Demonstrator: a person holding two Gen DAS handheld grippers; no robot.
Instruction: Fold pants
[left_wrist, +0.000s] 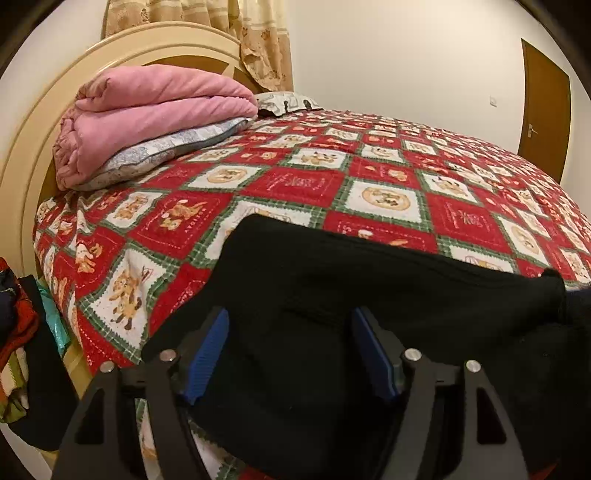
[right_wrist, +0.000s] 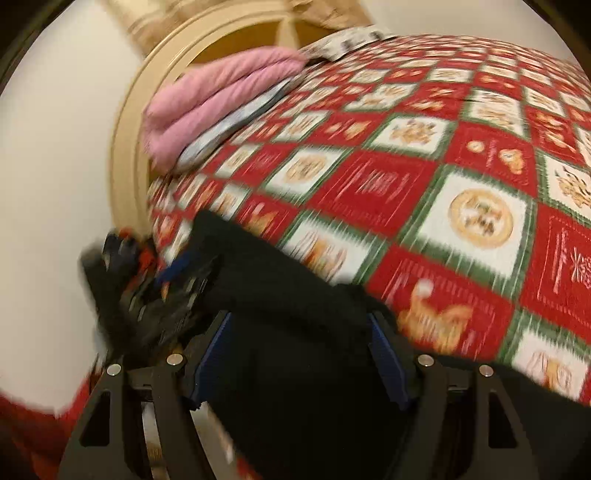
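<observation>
The black pants (left_wrist: 369, 302) are lying on the near edge of the bed (left_wrist: 388, 177), bunched between and ahead of both pairs of jaws, with cloth spilling back over the gripper bodies toward the cameras. The left gripper (left_wrist: 291, 343) is pointing level across the bed toward the headboard side, its blue pads (left_wrist: 207, 354) standing wide apart with pants fabric filling the gap between them; whether they are pressing on the cloth cannot be told. The right gripper (right_wrist: 299, 350) is tilting, so the bed runs slantwise across its view, and its jaws are likewise standing apart with black cloth heaped between them.

The left view is sharp and is showing things beyond the jaws: a folded pink blanket (left_wrist: 147, 118) resting on a pale pillow (left_wrist: 162, 155) far ahead to the left, a curtain (left_wrist: 221, 40) above it, and a brown door (left_wrist: 543, 107) far to the right. Left of the left jaw, a pile of clothes (left_wrist: 18, 332) is hanging beside the bed. The right view is blurring heavily, yet it alone is showing the left gripper (right_wrist: 184, 280) from outside, just left of its own left jaw, at the pants' far end.
</observation>
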